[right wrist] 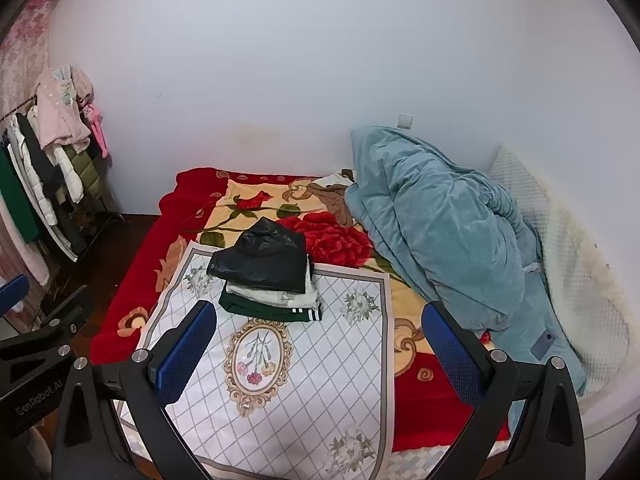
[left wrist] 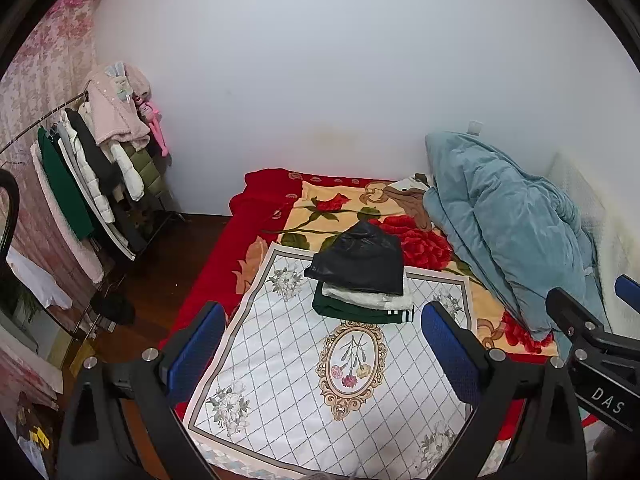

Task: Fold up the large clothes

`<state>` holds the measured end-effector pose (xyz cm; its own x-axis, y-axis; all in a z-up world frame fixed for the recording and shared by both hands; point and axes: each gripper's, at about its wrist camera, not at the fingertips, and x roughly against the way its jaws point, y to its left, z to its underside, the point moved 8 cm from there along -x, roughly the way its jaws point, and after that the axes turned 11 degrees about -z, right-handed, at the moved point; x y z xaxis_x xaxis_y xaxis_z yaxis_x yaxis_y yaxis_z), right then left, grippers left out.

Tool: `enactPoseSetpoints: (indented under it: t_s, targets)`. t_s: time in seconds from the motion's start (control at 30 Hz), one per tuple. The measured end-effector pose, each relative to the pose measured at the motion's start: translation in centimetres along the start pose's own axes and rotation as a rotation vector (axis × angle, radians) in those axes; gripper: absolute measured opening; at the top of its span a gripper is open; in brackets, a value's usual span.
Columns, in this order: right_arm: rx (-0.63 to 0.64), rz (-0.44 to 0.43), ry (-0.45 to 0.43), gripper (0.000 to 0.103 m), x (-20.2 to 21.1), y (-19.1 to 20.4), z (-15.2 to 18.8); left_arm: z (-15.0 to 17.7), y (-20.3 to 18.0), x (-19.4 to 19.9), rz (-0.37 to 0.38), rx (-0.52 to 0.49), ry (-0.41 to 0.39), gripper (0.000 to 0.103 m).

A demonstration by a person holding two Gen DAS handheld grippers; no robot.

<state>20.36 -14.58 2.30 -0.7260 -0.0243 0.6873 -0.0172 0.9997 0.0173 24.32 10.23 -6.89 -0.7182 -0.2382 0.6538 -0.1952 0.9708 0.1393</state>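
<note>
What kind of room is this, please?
Most likely a home bedroom. A bed with a red floral blanket fills the middle, a bunched blue quilt lies on it, and a clothes rack with coats stands by the wall. Folded clothes are stacked on the bed.

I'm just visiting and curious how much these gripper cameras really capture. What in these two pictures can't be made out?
- Folded stack: the black jacket on top covers the white and green pieces in both views; what kind of garments they are is unclear.
- Clothes rack: cut off by the left edge in the right wrist view.
- Blue quilt: hides whatever lies beneath.
- Near edge of the bed: blocked by the open left gripper and right gripper.
</note>
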Motion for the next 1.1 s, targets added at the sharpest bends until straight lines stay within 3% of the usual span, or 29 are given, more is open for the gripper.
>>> enactPoseSetpoints:
  t_s: [1.1]
  targets:
    - [0.008,0.006,0.014,0.103,-0.4,-0.4,1.2,0.3,0.1,0.2,0.014,-0.003,0.013,0.100]
